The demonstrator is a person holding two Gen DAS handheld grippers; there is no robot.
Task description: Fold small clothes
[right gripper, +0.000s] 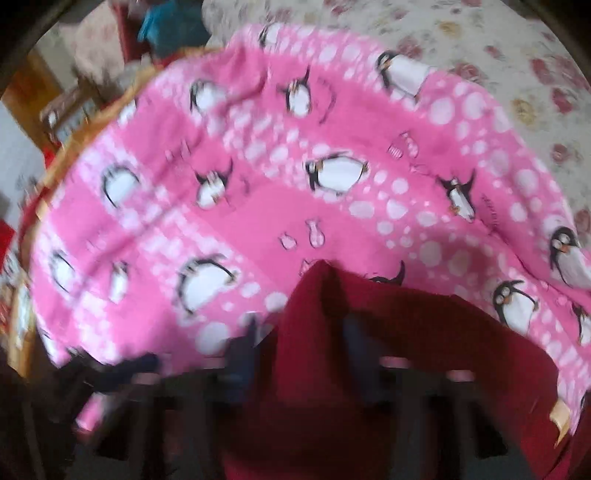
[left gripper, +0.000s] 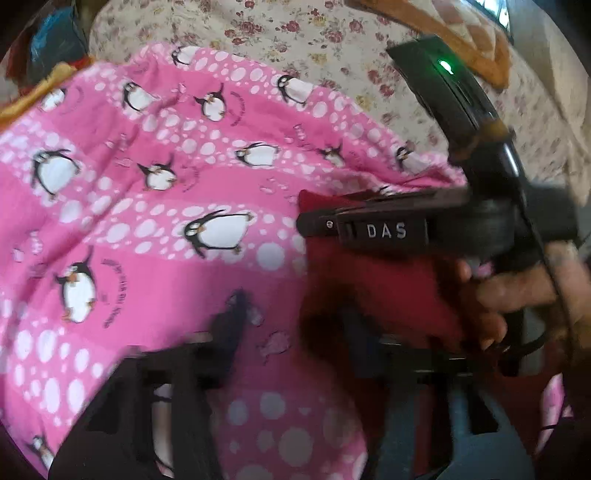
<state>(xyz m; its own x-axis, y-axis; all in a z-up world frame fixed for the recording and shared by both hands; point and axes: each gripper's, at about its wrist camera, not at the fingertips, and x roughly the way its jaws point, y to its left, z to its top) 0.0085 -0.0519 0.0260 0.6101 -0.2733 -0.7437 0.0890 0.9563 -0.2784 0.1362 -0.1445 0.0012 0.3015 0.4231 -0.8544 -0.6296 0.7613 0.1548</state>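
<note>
A pink garment with penguin print lies spread over a floral bedsheet; it also fills the right wrist view. Its dark red waistband is bunched at the near edge, and also shows in the right wrist view. My left gripper sits over pink cloth and waistband; its fingers are blurred. My right gripper reaches in from the right in the left wrist view, its jaws together on the red waistband. In its own view the right gripper has the red band between its fingers.
The floral bedsheet stretches beyond the garment. An orange-edged quilt lies at the far right. Blue and red items sit past the bed's far left edge. A hand holds the right gripper's handle.
</note>
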